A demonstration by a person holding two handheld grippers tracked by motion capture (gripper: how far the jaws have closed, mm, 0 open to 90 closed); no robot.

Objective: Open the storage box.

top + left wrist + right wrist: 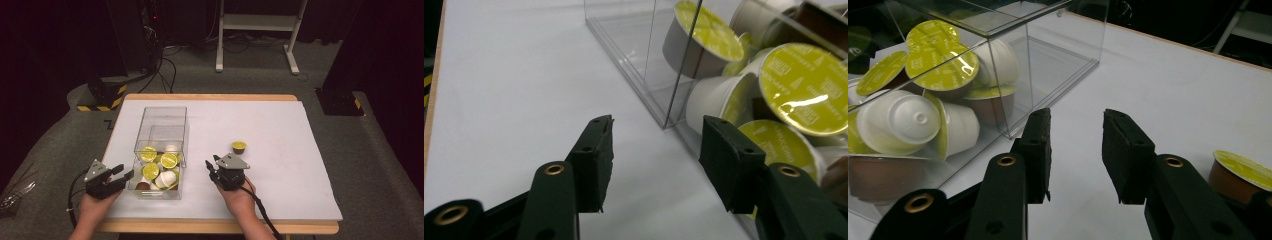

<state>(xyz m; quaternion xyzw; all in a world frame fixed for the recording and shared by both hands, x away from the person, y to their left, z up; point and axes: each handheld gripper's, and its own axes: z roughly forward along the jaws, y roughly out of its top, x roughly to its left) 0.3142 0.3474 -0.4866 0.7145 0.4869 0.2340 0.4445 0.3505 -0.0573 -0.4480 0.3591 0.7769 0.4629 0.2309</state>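
A clear plastic box (165, 122) stands left of centre on the white table, its near half holding several coffee capsules (162, 170) with lime-green lids and white or brown cups. My left gripper (125, 172) rests at the box's near left corner, jaws open. In the left gripper view, my left gripper (656, 145) has the box's corner edge (664, 125) just beyond its gap and the capsules (804, 85) behind the wall. My right gripper (211, 161) sits right of the box, open and empty. A loose brown capsule (239, 147) with a green lid stands just beyond it, apart from its jaws.
The white tabletop (285, 120) has a wooden rim along its edges. The box's far half (1048, 55) holds nothing. In the right gripper view the loose capsule (1243, 177) lies to the right of my gripper (1075, 145). A white stand (257, 22) is on the floor behind.
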